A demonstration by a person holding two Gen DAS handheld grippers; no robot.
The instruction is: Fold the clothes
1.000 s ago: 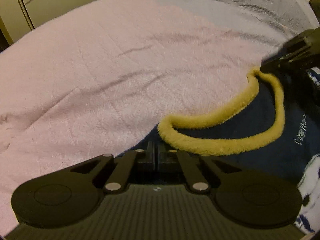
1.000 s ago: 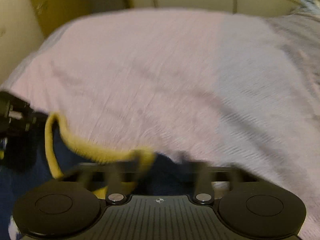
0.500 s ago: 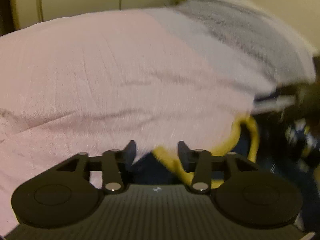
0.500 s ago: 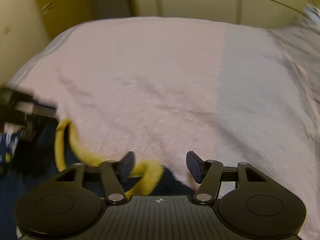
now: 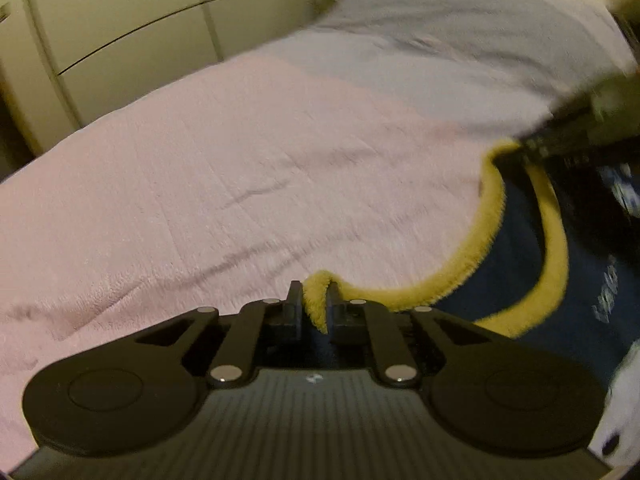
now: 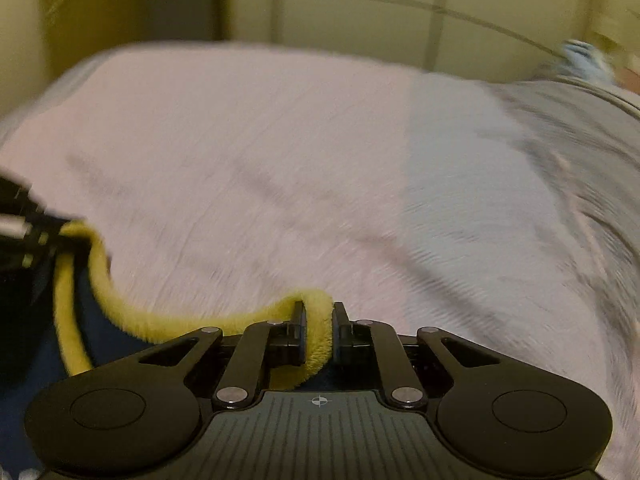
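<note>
A navy fleece garment [image 5: 520,256] with a fuzzy yellow collar band [image 5: 472,256] lies on a pink blanket [image 5: 240,184]. My left gripper [image 5: 316,304] is shut on one end of the yellow band. My right gripper [image 6: 319,320] is shut on the other end of the yellow band [image 6: 160,320]. The navy cloth [image 6: 24,360] hangs at the lower left of the right wrist view. Each gripper shows in the other's view, the right one [image 5: 560,140] at the far right, the left one [image 6: 20,236] at the far left. Both views are motion-blurred.
The pink blanket [image 6: 240,160] meets a grey blanket [image 5: 460,40] toward the right; the grey blanket also shows in the right wrist view [image 6: 520,200]. Cream cabinet doors [image 5: 120,20] stand behind the bed. A blue and white item [image 6: 580,60] lies at the bed's far edge.
Both grippers opened half a second ago and have now shut again on the yellow collar band. The collar is pulled up between them and both cameras have tilted upward.
</note>
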